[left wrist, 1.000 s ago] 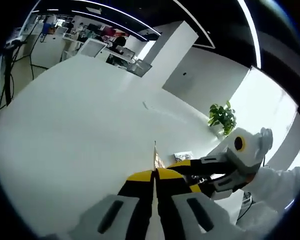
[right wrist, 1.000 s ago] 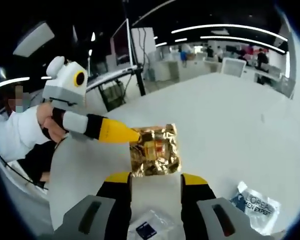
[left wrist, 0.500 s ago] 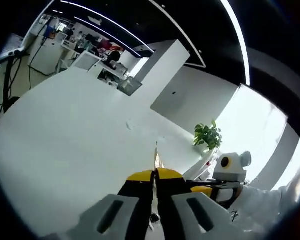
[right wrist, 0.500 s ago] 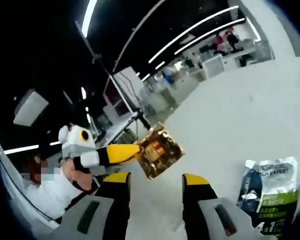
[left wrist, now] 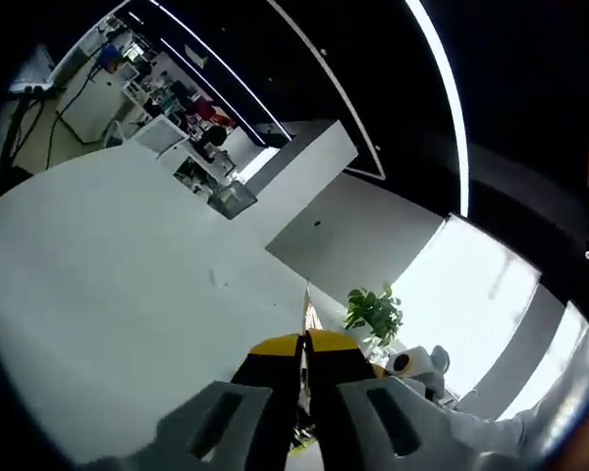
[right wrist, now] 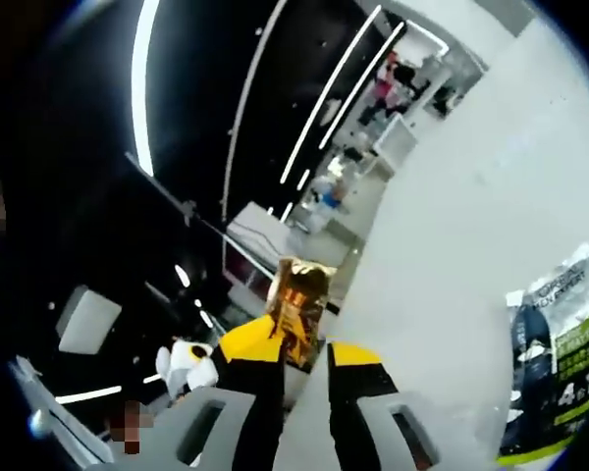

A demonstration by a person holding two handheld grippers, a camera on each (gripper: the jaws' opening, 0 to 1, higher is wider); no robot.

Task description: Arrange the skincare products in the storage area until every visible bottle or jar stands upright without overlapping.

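Left gripper (left wrist: 304,345) has its jaws pressed together on the edge of a gold foil sachet (left wrist: 308,316), held edge-on above the white table (left wrist: 108,265). In the right gripper view, the right gripper (right wrist: 302,351) also pinches that sachet (right wrist: 299,299) between nearly closed jaws. A green-and-white skincare packet (right wrist: 560,363) lies flat on the table, well to the right.
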